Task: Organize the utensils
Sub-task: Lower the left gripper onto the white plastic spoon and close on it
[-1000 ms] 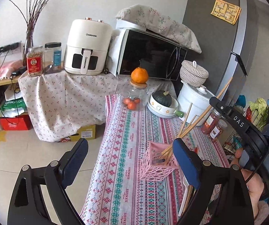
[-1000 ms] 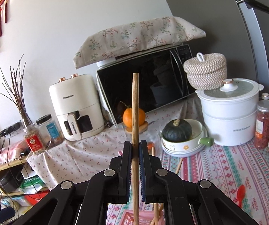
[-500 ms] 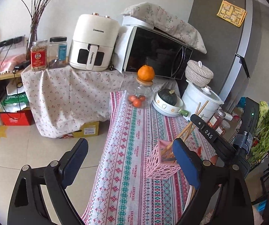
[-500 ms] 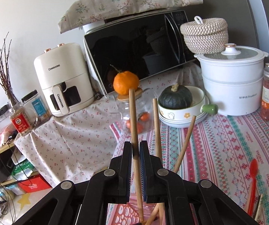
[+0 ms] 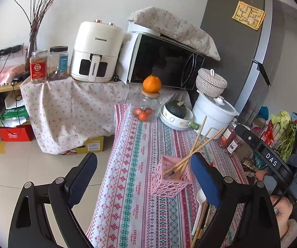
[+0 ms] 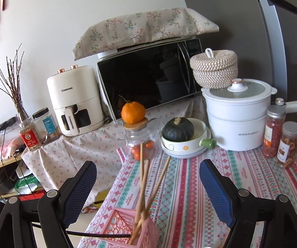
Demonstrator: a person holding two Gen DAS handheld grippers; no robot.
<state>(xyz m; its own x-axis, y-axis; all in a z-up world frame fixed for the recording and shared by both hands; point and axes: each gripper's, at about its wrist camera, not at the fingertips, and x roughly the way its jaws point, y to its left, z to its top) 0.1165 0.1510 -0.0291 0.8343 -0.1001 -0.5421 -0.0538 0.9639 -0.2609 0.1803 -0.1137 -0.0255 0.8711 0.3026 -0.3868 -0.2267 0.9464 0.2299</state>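
Both tongs stand wide. Left tongs (image 5: 143, 175) hold nothing, waiting beside the pink basket (image 5: 170, 178) low in the middle, where chopsticks (image 5: 192, 152) lean. Right tongs (image 6: 148, 188) have just opened, so the chopsticks (image 6: 143, 186) stand free in the basket (image 6: 125, 229) at the bottom.

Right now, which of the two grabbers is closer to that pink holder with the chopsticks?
Probably the right gripper: it hangs open just above the pink holder. The left gripper is open too, set back, the holder between its fingers.
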